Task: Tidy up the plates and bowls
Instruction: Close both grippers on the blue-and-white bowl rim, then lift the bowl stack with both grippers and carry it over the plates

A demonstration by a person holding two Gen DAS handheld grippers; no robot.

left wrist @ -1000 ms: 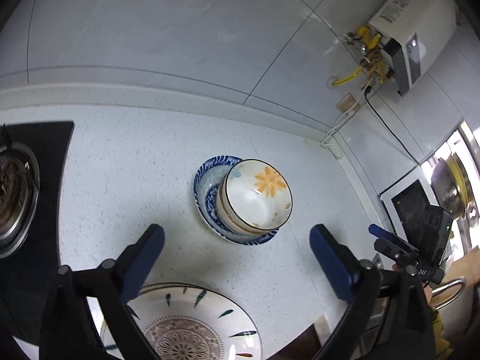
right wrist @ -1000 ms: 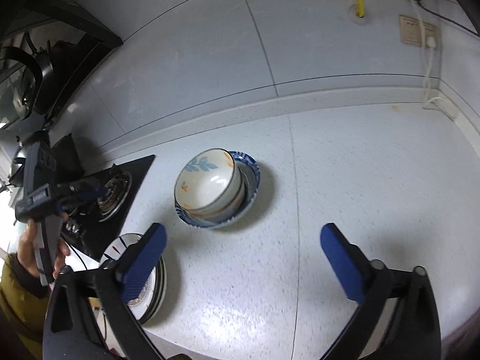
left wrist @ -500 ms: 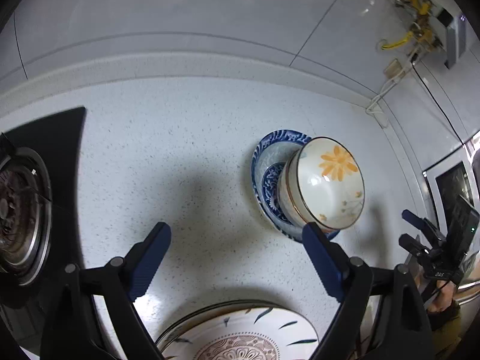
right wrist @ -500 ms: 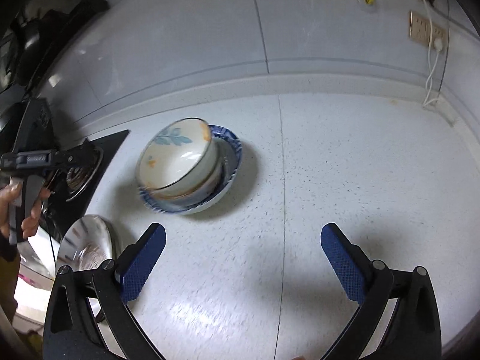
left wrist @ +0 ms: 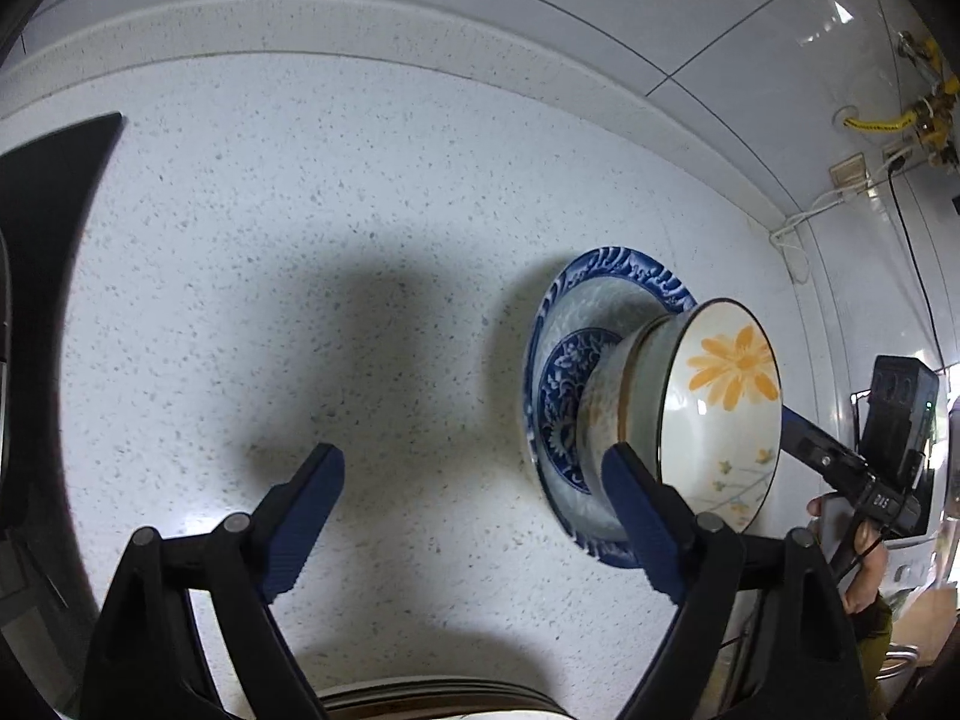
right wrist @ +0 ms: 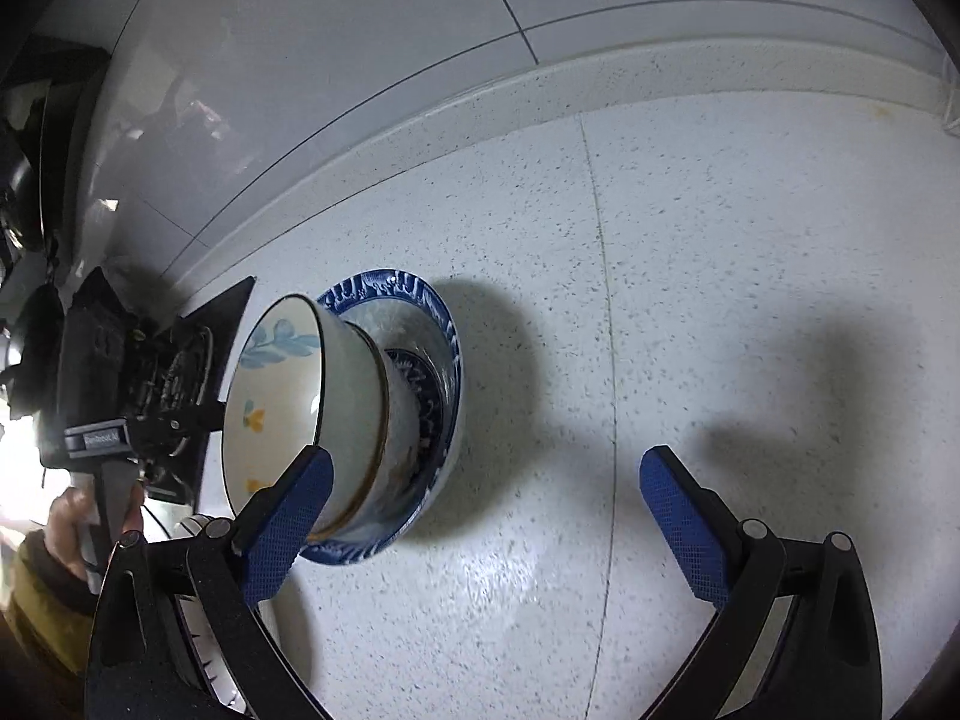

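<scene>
1. Two stacked bowls (left wrist: pixel 714 414) sit in the blue-rimmed plate (left wrist: pixel 606 276) on the counter (left wrist: pixel 300 240); nudging the plate could topple the whole stack.
2. Left gripper (left wrist: pixel 474 516), jaws spread and just been closing on nothing, has one finger near the plate's rim and could clip it.
3. Right gripper (right wrist: pixel 486 510), likewise empty and narrowing, may knock the top bowl.

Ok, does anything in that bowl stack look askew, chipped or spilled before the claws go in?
Nothing stands out. The flower bowl sits nested in a gold-rimmed bowl, both seated in the blue patterned dish on the speckled counter. No chips or spills show. Both claws are open, holding nothing.
</scene>
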